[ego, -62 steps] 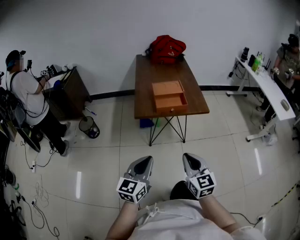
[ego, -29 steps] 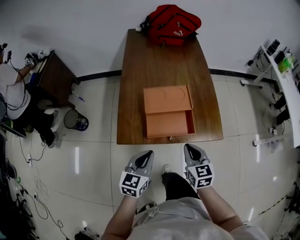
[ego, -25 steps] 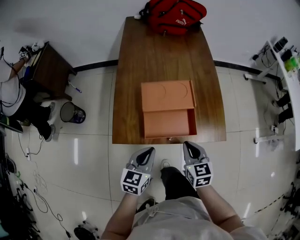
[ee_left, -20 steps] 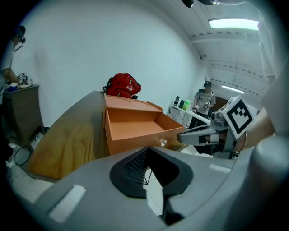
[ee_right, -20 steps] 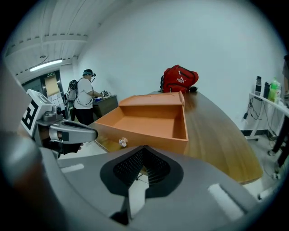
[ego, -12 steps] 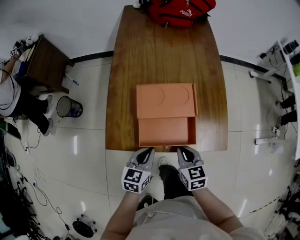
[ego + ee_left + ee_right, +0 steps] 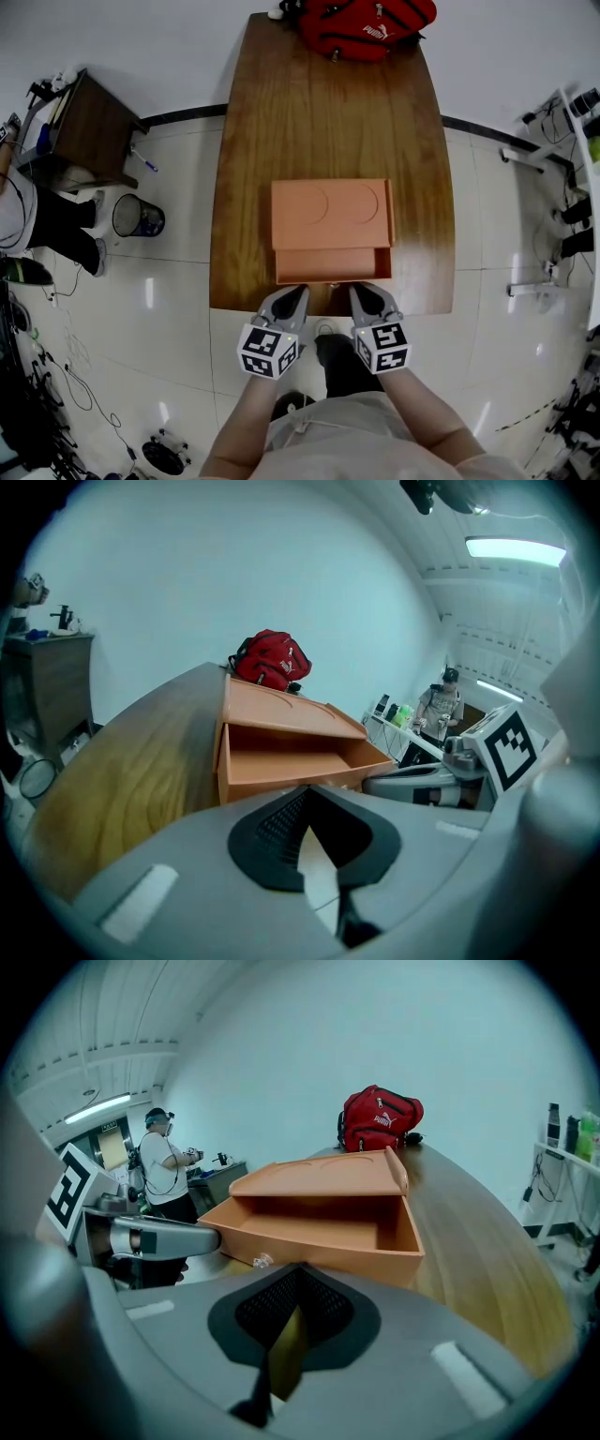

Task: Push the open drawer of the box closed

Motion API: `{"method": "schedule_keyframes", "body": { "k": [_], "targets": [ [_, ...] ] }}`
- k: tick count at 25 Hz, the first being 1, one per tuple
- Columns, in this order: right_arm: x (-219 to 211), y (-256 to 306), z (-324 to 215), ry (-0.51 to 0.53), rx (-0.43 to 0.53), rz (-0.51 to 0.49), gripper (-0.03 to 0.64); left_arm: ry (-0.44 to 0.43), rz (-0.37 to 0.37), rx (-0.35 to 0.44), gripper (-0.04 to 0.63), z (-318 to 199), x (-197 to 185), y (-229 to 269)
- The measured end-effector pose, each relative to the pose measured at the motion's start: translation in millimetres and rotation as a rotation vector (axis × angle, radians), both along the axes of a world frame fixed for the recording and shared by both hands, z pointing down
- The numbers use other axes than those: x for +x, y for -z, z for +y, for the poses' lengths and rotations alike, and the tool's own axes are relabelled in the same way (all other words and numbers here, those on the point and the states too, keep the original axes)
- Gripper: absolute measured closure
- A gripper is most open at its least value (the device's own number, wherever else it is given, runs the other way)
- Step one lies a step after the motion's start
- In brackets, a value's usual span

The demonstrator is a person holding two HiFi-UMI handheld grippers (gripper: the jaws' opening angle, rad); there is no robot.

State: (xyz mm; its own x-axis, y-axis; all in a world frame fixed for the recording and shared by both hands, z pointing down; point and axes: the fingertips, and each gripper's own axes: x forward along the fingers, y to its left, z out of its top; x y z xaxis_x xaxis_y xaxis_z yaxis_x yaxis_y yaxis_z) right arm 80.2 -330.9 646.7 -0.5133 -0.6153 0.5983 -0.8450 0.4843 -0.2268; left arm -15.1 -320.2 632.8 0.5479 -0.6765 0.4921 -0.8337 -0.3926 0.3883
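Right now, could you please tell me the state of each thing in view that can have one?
Drawer: open, pulled partway out, empty.
Box: upright on the table.
Left gripper: jaws together, nothing held, at the drawer front.
Right gripper: jaws together, nothing held, at the drawer front.

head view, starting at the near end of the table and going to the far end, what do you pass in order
left gripper and right gripper, side by side at the near edge → open drawer → box → bare stretch of table → red backpack
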Motion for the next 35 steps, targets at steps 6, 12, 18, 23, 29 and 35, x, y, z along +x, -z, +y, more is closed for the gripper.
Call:
{"method": "schedule_keyframes", "body": {
  "k": [6, 12, 18, 23, 29, 35],
  "targets": [
    [-4.8, 1.1, -28.0, 0.006, 0.019, -0.005, 0.611, 0.016, 0.018, 0.011, 0.589, -31.0, -5.1, 0.2],
    [-3.6, 2.2, -51.7, 0.007, 0.019, -0.015, 0.61, 0.032, 0.04, 0.011, 0.589, -53.4, -1.0, -0.4],
    [-7.9, 0.9, -64.1, 0.024, 0.03, -0.017, 0.611, 0.024, 0.038, 0.026, 0.589, -67.9, -0.7, -2.8],
    [-5.4, 1.6, -63.7, 0.014, 0.028, 0.0, 0.611, 0.032, 0.042, 0.048, 0.589, -65.6, -1.8, 2.0],
    [-4.8, 48.1, -39.2, 0.012, 0.126, -0.013, 0.609, 0.007, 0.034, 0.163, 0.589, -37.3, -0.2, 50.5],
    [-26.4, 144.1, 13.7, 0.043, 0.407, -0.056, 0.611, -0.002, 0.015, 0.376, 0.589, 12.8, -13.4, 135.0]
  ]
}}
